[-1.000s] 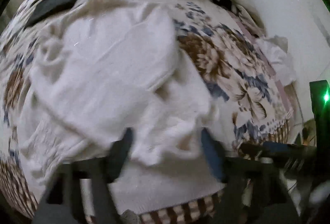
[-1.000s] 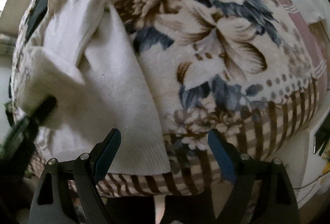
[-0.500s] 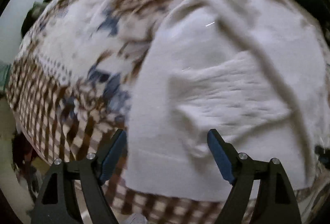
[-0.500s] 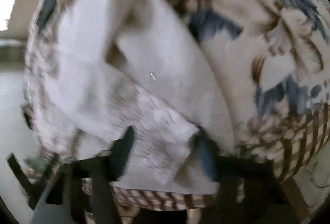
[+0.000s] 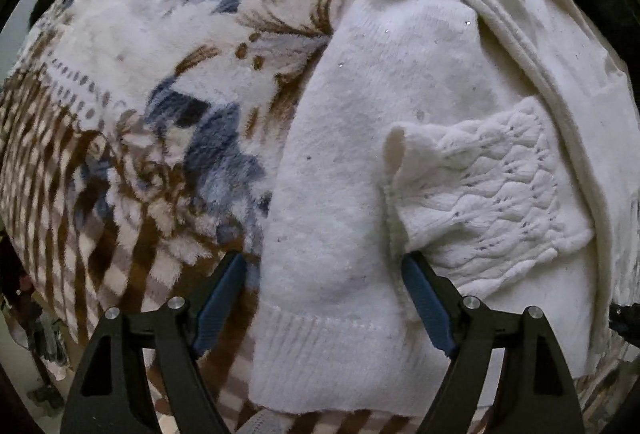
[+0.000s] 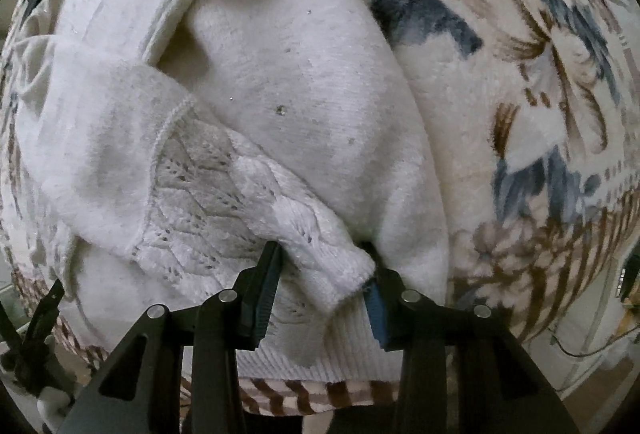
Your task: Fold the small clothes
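the left claw (image 5: 322, 266) is opening, its jaws wide astride the white sweater's (image 5: 384, 106) hem corner, pads not pressing it. the sweater lies crumpled on the floral blanket (image 5: 168, 82). the right claw (image 6: 320, 266) is partly closed, pinching the sweater's lacy knit cuff (image 6: 320, 246).

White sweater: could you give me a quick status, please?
Left gripper opening, astride sweater hem. Right gripper shut on lace-knit cuff. Floral blanket beneath; nothing blocking.
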A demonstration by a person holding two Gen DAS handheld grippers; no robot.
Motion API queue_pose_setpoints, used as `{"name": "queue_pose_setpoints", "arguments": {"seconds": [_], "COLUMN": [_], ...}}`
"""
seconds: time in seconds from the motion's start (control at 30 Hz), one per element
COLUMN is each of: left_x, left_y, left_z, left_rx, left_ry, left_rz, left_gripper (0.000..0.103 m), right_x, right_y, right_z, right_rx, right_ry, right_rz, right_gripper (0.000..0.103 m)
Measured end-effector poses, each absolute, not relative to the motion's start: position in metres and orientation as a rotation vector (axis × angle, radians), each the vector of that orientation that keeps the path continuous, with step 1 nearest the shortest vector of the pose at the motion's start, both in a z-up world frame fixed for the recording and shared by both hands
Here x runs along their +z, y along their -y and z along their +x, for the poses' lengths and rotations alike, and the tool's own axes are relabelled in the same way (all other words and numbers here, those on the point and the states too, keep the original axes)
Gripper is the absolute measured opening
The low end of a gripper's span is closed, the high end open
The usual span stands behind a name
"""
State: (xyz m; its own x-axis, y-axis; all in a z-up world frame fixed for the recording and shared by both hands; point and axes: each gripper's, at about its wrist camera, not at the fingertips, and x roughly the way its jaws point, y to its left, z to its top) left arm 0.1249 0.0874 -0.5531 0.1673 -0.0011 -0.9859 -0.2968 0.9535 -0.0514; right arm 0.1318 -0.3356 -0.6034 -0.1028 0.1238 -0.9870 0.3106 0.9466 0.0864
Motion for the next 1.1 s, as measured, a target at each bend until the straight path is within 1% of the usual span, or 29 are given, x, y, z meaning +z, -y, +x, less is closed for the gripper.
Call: {"name": "queue_pose_setpoints", "arguments": {"seconds": [0.17, 0.27, 0.33, 0.4, 0.47, 0.53, 0.63, 0.73, 0.77, 0.9, 0.93, 0.97, 1.03, 1.1], "left_x": [-0.551, -0.529, -0.502, -0.482, -0.466, -0.451, -0.439, -0.444, -0.448, -0.464, -0.473, -0.477, -0.494, -0.516], "left_y": [-0.099, -0.096, -0.077, -0.055, -0.027, 0.004, 0.057, 0.120, 0.153, 0.225, 0.245, 0.258, 0.285, 0.305], "left_z": [0.134, 0.141, 0.146, 0.146, 0.147, 0.153, 0.154, 0.151, 0.149, 0.150, 0.152, 0.149, 0.150, 0.149], "left_rx": [0.187, 0.187, 0.159, 0.139, 0.106, 0.071, 0.039, 0.025, 0.015, -0.005, -0.006, -0.006, 0.001, 0.027], "left_ry": [-1.409, -1.383, -1.338, -1.311, -1.295, -1.281, -1.264, -1.272, -1.279, -1.302, -1.314, -1.322, -1.340, -1.369], "left_rz": [-0.274, -0.262, -0.219, -0.198, -0.198, -0.186, -0.170, -0.132, -0.121, -0.096, -0.082, -0.072, -0.057, -0.034], "left_gripper": [0.082, 0.081, 0.081, 0.081, 0.081, 0.081, 0.081, 0.081, 0.081, 0.081, 0.081, 0.081, 0.081, 0.081], "right_x": [-0.612, -0.592, -0.565, -0.542, -0.515, -0.491, -0.476, -0.478, -0.479, -0.491, -0.496, -0.500, -0.511, -0.528], "right_y": [0.296, 0.288, 0.283, 0.285, 0.290, 0.301, 0.326, 0.367, 0.379, 0.431, 0.438, 0.444, 0.453, 0.453], "right_z": [0.163, 0.178, 0.192, 0.205, 0.221, 0.241, 0.266, 0.297, 0.307, 0.353, 0.362, 0.370, 0.396, 0.419], "right_rx": [-0.202, -0.165, -0.105, -0.049, 0.013, 0.065, 0.139, 0.216, 0.239, 0.345, 0.369, 0.380, 0.403, 0.422], "right_ry": [-1.717, -1.732, -1.697, -1.665, -1.623, -1.582, -1.552, -1.546, -1.549, -1.551, -1.546, -1.543, -1.531, -1.533], "right_rz": [0.290, 0.302, 0.370, 0.396, 0.400, 0.391, 0.388, 0.370, 0.373, 0.368, 0.349, 0.337, 0.305, 0.308], "right_gripper": [0.041, 0.042, 0.042, 0.047, 0.055, 0.056, 0.056, 0.056, 0.056, 0.054, 0.049, 0.042, 0.038, 0.038]}}
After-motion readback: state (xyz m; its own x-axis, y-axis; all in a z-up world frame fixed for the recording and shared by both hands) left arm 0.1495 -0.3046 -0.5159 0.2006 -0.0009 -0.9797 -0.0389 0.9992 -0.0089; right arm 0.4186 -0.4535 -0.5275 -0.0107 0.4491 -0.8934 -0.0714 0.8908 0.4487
